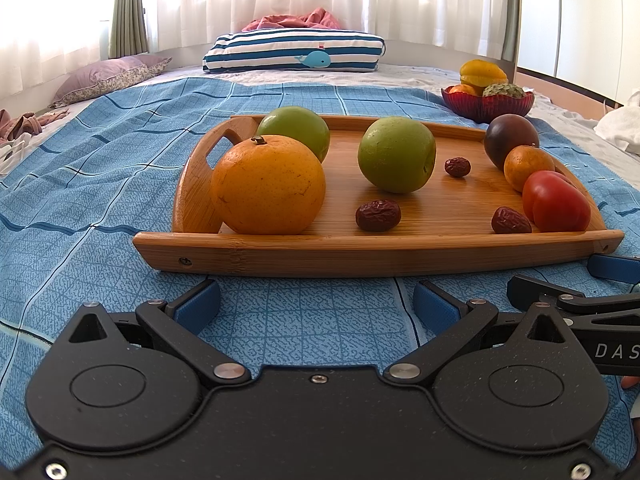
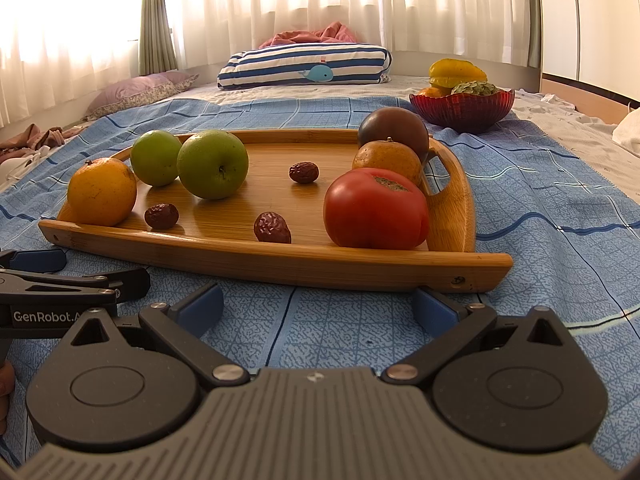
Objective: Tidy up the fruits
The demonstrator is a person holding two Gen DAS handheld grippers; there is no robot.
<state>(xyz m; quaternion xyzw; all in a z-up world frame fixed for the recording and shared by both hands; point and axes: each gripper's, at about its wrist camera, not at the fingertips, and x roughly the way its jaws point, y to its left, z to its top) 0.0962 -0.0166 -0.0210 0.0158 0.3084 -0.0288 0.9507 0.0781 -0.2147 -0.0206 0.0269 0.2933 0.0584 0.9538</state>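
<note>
A wooden tray (image 1: 360,254) (image 2: 320,268) lies on a blue cloth. It holds a large orange (image 1: 268,184) (image 2: 102,192), two green fruits (image 1: 396,154) (image 2: 212,164), a red tomato (image 1: 556,200) (image 2: 376,208), a small orange (image 1: 528,166) (image 2: 388,160), a dark purple fruit (image 1: 510,136) (image 2: 394,128) and three red dates (image 1: 378,215) (image 2: 272,227). My left gripper (image 1: 316,306) is open and empty just before the tray's near rim. My right gripper (image 2: 318,306) is open and empty, also just before the near rim.
A red glass bowl (image 1: 488,106) (image 2: 462,110) with a yellow starfruit and other fruit stands behind the tray to the right. A striped whale pillow (image 1: 294,50) and a purple pillow (image 1: 112,78) lie farther back on the bed. White cloth lies at far right.
</note>
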